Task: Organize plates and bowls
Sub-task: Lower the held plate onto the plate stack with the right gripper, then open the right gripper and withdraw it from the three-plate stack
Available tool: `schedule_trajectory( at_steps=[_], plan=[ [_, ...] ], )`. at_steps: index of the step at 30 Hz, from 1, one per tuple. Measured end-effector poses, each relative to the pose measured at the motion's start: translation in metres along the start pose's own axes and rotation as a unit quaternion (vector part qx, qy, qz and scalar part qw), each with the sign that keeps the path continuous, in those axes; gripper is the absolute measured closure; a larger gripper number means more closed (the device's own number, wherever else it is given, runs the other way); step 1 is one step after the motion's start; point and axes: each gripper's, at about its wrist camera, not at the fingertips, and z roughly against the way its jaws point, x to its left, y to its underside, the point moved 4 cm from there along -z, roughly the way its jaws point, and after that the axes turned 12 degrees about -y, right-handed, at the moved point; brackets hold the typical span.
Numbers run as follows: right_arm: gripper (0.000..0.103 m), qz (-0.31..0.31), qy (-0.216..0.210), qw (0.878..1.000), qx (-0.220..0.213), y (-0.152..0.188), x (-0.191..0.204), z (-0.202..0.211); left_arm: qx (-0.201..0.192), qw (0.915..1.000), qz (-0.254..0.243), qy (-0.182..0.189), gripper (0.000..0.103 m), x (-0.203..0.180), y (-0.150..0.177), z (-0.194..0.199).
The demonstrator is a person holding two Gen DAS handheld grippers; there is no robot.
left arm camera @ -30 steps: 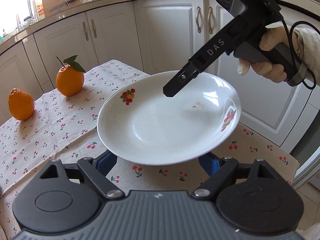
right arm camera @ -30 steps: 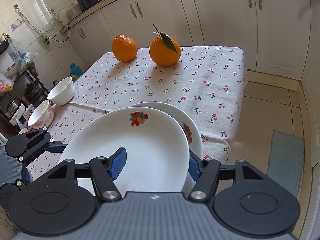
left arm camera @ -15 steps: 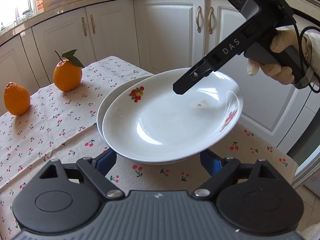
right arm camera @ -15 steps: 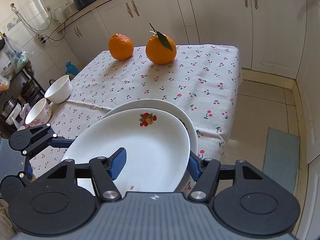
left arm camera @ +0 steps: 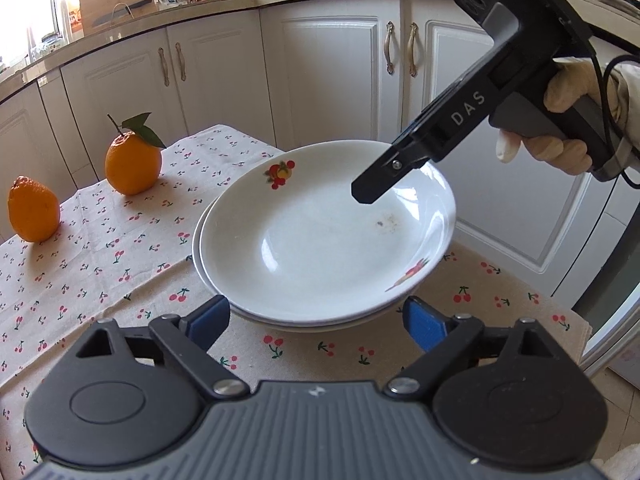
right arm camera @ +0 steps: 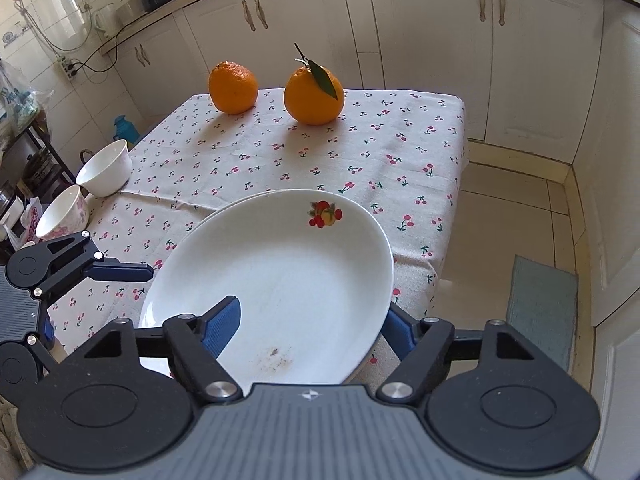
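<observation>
White kitchen cabinets [left arm camera: 332, 76] backed a cherry-print tablecloth [right arm camera: 320, 160]. On it the top plate [left arm camera: 320, 236] sat nested on another plate [left arm camera: 197, 248]. Both the right gripper [right arm camera: 308, 324], straddling its rim, and the left gripper [left arm camera: 316, 320] were opening, gripping nothing. Release appeared underway; the bowls [right arm camera: 105, 168] likely came next.

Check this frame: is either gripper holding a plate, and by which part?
Neither. The right gripper is opening; its fingers straddle the top plate's near rim, released onto the lower plate. The left gripper is open, short of the stack.
</observation>
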Motion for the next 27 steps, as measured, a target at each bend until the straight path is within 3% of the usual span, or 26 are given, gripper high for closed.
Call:
schedule_trajectory(
  at_steps=[5, 7, 18, 27],
  plan=[
    [0.013, 0.008, 0.019, 1.0, 0.004, 0.004, 0.004, -0.001, -0.015, 0.9999, -0.005, -0.002, 0.008, 0.0, 0.002, 0.007],
    [0.0, 0.016, 0.023, 1.0, -0.007, 0.003, 0.008, 0.003, -0.025, 0.9997, -0.004, -0.003, 0.006, 0.001, 0.003, 0.011],
    [0.0, 0.063, 0.077, 0.994, -0.045, 0.002, 0.056, 0.012, -0.068, 0.9974, 0.011, -0.02, 0.005, 0.015, 0.008, 0.041],
    [0.0, 0.105, 0.084, 0.988, -0.076, 0.01, 0.123, -0.002, -0.08, 0.9933, 0.044, -0.071, 0.005, 0.046, 0.038, 0.086]
  ],
)
